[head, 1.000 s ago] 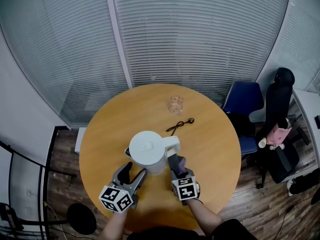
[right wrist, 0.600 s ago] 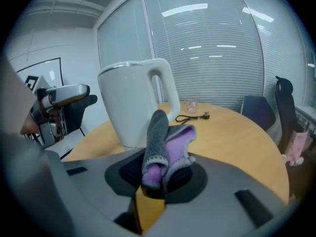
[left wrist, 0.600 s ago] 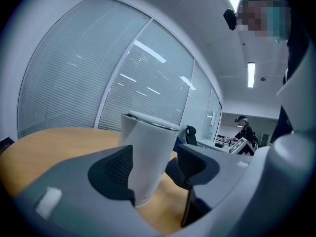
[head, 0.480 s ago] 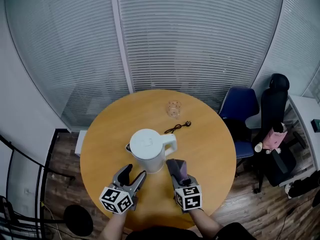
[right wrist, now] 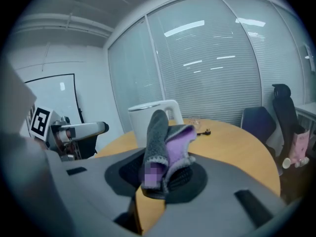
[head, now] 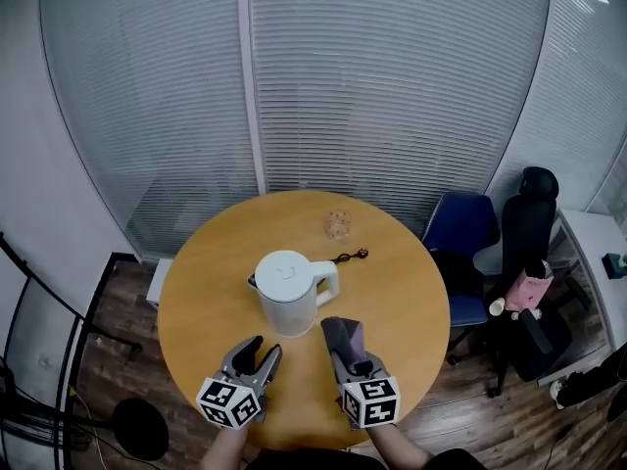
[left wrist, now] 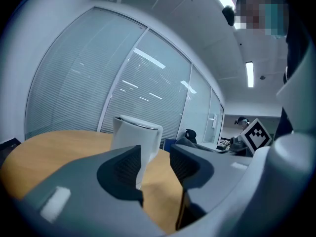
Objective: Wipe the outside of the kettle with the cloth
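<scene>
Both near the kettle (head: pixel 291 292): right hand-held gripper (right wrist: pixel 159 177) clamps the cloth (right wrist: pixel 167 141); left hand-held gripper (left wrist: pixel 154 163) closing, empty

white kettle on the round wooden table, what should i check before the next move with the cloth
1. Grey and purple cloth pinched in the right gripper: ok.
2. White plastic kettle upright, lid down: ok.
3. Cloth against the kettle: not ok, a gap shows in the head view.
4. Left gripper steadying the kettle: not ok, its jaws are closing on nothing, short of the kettle.
5. Black cord and clear glass away from the near side: ok, both lie beyond the kettle.
6. Kettle cool and empty: cannot tell.
</scene>
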`<state>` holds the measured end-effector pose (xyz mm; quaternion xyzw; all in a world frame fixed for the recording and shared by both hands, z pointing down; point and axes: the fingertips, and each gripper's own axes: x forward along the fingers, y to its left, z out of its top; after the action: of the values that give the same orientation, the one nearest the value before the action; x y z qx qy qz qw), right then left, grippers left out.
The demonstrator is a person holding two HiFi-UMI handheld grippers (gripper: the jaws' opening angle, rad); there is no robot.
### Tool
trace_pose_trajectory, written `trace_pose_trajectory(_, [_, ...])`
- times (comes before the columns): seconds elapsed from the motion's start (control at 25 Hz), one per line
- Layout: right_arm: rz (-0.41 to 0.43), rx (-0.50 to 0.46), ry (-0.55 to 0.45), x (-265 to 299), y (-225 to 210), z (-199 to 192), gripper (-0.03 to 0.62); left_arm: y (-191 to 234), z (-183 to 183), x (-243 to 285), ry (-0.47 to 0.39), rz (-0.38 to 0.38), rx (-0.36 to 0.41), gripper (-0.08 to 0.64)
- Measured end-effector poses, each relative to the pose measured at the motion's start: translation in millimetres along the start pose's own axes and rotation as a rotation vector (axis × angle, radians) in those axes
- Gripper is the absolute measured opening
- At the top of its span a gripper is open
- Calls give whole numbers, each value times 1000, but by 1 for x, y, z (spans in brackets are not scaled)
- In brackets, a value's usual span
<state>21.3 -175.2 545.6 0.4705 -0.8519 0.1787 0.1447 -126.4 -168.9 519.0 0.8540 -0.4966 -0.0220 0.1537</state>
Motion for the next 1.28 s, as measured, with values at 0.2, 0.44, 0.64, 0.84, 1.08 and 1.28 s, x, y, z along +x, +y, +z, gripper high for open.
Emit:
trace_pose_trajectory(0.2, [26, 3, -31, -26, 6, 4, 100, -18, -7, -20, -17, 40, 7, 113])
trace_pose_trajectory(0.44, [64, 10, -50, -56, 14, -4, 100, -40, -21, -45, -35, 83, -6, 34])
trace_pose_trajectory(0.64, [95, 4, -51, -78, 18, -14, 100, -54, -32, -63, -46, 125, -11, 11])
trace_pose_trajectory(0.84, [117, -1, -43, -94, 18, -22, 100, -67, -45, -73, -18, 147, -15, 9])
trace_pose_trajectory(1.08, [137, -16, -35, -110, 15, -34, 100, -82, -65, -83, 17, 195, -19, 9])
trace_pose_trajectory(1.28, [150, -24, -38, -121, 12, -42, 100, -97, -78, -88, 24, 208, -21, 9])
